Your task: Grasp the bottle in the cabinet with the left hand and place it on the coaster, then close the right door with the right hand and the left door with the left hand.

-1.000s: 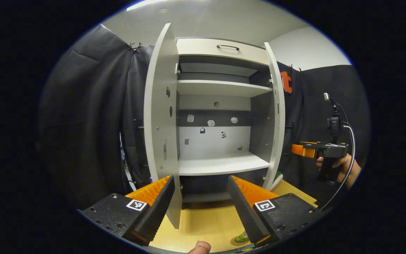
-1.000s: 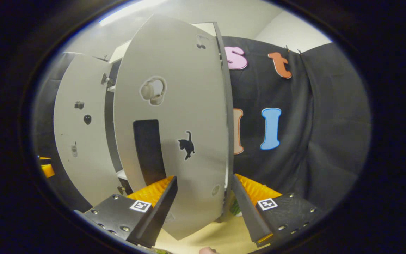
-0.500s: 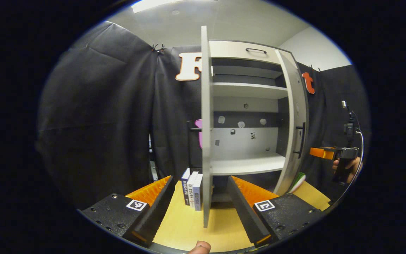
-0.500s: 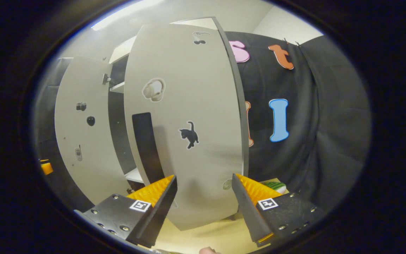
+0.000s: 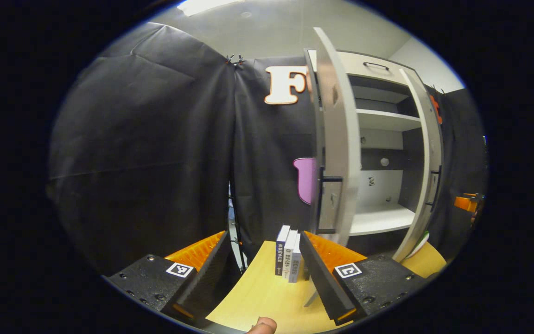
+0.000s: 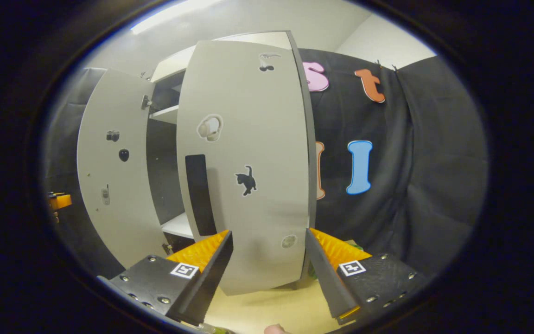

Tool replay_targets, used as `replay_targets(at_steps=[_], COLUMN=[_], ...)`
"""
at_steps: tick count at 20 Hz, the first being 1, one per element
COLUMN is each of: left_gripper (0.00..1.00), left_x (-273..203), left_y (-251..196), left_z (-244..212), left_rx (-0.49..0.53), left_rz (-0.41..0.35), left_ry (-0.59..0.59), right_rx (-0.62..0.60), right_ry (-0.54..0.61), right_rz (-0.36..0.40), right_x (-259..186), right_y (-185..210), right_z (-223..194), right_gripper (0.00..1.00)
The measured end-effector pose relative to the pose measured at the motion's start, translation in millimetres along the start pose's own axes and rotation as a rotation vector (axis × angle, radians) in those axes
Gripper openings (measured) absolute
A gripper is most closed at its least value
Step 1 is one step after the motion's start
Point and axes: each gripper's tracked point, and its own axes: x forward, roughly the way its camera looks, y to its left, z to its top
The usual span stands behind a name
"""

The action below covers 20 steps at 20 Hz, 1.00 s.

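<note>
Right door (image 6: pixel 248 167): partly swung in, its outer face just ahead of the right tool (image 6: pixel 269 264), whose fingers are spread wide and grip nothing, placed to push flat.
Left door (image 5: pixel 336 139): open, edge-on beside the left tool (image 5: pixel 264 273), likewise spread and empty, waiting its turn.
Cabinet (image 5: pixel 383 218): shelves bare.
Bottle: cannot be made out.
Books (image 5: pixel 288 253): upright on the surface (image 5: pixel 257 297).

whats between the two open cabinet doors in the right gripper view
In the right gripper view, a dark gap into the cabinet, with shelf edges, lies between the left door and right door.
</note>
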Motion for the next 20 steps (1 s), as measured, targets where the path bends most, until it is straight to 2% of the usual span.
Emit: replay_targets(at_steps=[1,2,3,4,5,6,11,12,14,17,18,20], left_gripper=[0.90,0.95,0.95,1.00,0.95,0.95,0.95,1.00,0.90,0.95,0.90,0.89], left_x=[5.6,12.0,18.0,24.0,30.6,36.0,60.6,62.7,67.8,72.9,73.0,71.7], left_y=[11.6,21.1,27.8,31.4,34.0,34.3,14.5,3.9,-8.2,-28.4,-34.8,-33.5], left_z=[-0.8,-0.2,-0.7,-2.9,-6.4,-7.7,-6.0,-3.7,-1.0,-4.6,-5.8,-1.3], left_rx=[-0.012,-0.028,-0.049,-0.068,-0.086,-0.101,-0.084,-0.077,-0.053,-0.043,-0.039,-0.010], left_rz=[0.018,0.032,0.044,0.048,0.051,0.050,0.014,-0.012,-0.034,-0.071,-0.079,-0.081], left_ry=[0.001,0.002,0.002,0.010,0.017,0.026,0.028,0.025,0.021,0.037,0.042,0.023], right_rx=[-0.003,-0.011,-0.024,-0.039,-0.052,-0.050,0.011,0.010,0.004,0.018,0.021,0.019], right_ry=[-0.005,-0.012,-0.021,-0.036,-0.056,-0.069,-0.051,-0.050,-0.051,-0.072,-0.077,-0.081], right_rz=[0.001,-0.002,-0.009,-0.023,-0.040,-0.046,-0.064,-0.069,-0.095,-0.096,-0.088,-0.084], right_x=[-4.8,-10.3,-15.1,-19.3,-24.1,-29.3,-41.5,-43.0,-46.7,-52.0,-52.5,-54.9], right_y=[-1.3,-2.9,-7.3,-13.9,-21.4,-25.3,-44.3,-48.4,-56.9,-55.7,-54.3,-54.5], right_z=[2.4,4.3,6.8,9.1,13.2,14.6,7.9,7.1,6.8,15.9,17.4,18.2], right_gripper=[0.94,0.92,0.92,0.95,0.95,0.94,0.94,0.94,0.92,0.95,0.94,0.92])
